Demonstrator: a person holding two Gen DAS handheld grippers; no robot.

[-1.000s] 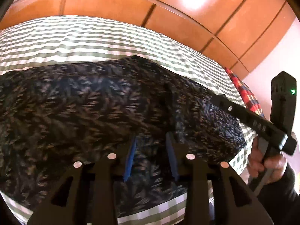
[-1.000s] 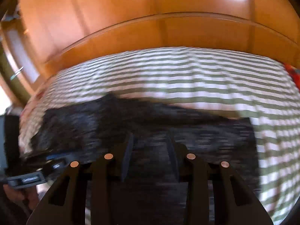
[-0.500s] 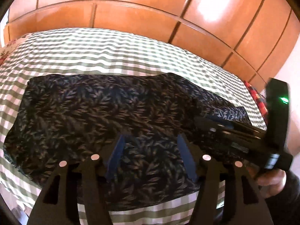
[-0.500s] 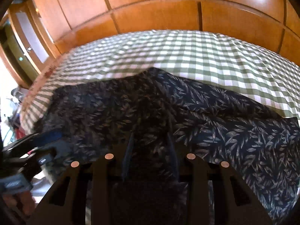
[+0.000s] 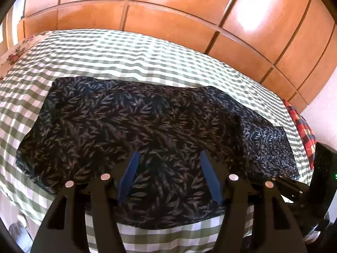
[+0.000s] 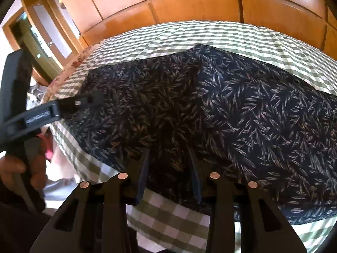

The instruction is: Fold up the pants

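Note:
The dark navy leaf-print pants [image 5: 130, 126] lie spread flat on the green-and-white checked bedspread [image 5: 126, 57], one layer folded over another. They also fill the right wrist view [image 6: 231, 109]. My left gripper [image 5: 168, 158] is open and empty, above the pants' near edge. My right gripper [image 6: 168, 154] is open and empty, over the pants' near edge too. The left gripper shows at the left of the right wrist view [image 6: 92, 99]. The right gripper's body shows at the lower right of the left wrist view [image 5: 322, 168].
Orange wooden wardrobe panels [image 5: 168, 12] stand behind the bed. A red plaid cloth [image 5: 303, 130] lies at the bed's right end. A floral pillow [image 5: 14, 52] lies at its left end. A cabinet with glass [image 6: 35, 31] stands at the far left.
Both grippers have drawn back and up from the pants. The left jaws have opened wider. The pants now lie flat with nothing holding them.

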